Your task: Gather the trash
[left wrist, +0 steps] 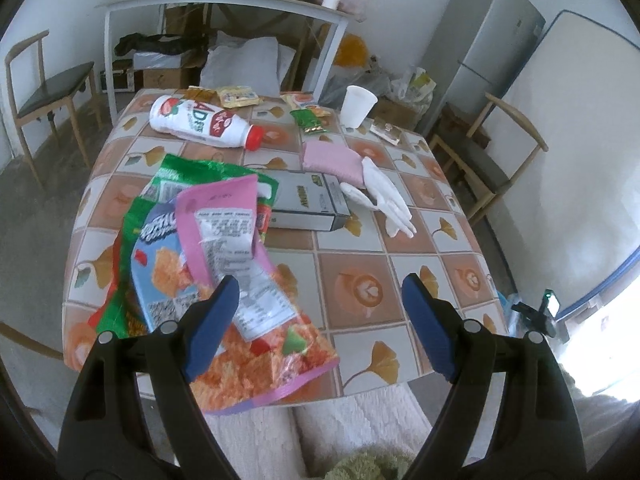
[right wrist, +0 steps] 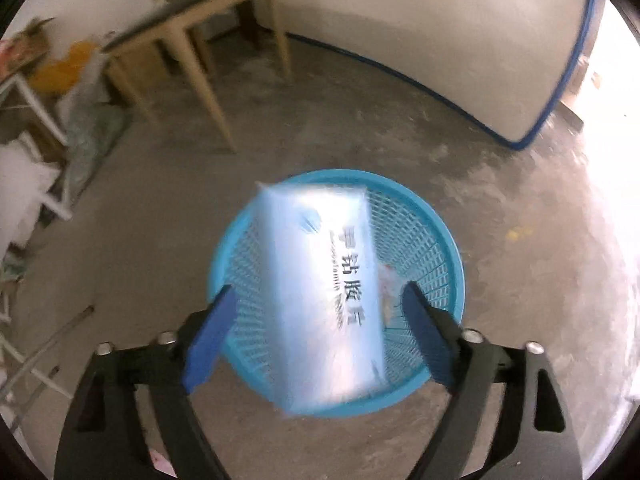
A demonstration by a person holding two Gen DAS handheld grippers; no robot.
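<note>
Concrete floor [right wrist: 520, 208] and white walls frame both views. Under the left tool [left wrist: 320, 316] stands a counter [left wrist: 400, 264] with a tiled-pattern cloth, its jaws wide apart with nothing held between them. Largest among the trash on it is a heap of snack bags [left wrist: 224, 264] at the near left edge, one bag overhanging the rim; the left pad [left wrist: 212, 332] sits over that heap. Beyond lies a grey carton [left wrist: 308, 204] flat on its side, and a white bottle [left wrist: 204, 122] with a red cap lies toppled toward the far left. A pink pouch [left wrist: 332, 162] and a white glove [left wrist: 384, 196] lie just beside the carton, the glove overlapping the pouch's edge. A white cup [left wrist: 357, 106] stands upright at the far side, near a small green packet [left wrist: 310, 120].

Below the right tool [right wrist: 316, 336], a blue basket [right wrist: 432, 240] sits on the floor. A blurred pale blue box [right wrist: 324, 288] hangs between the spread jaws above the basket, touching neither pad.
</note>
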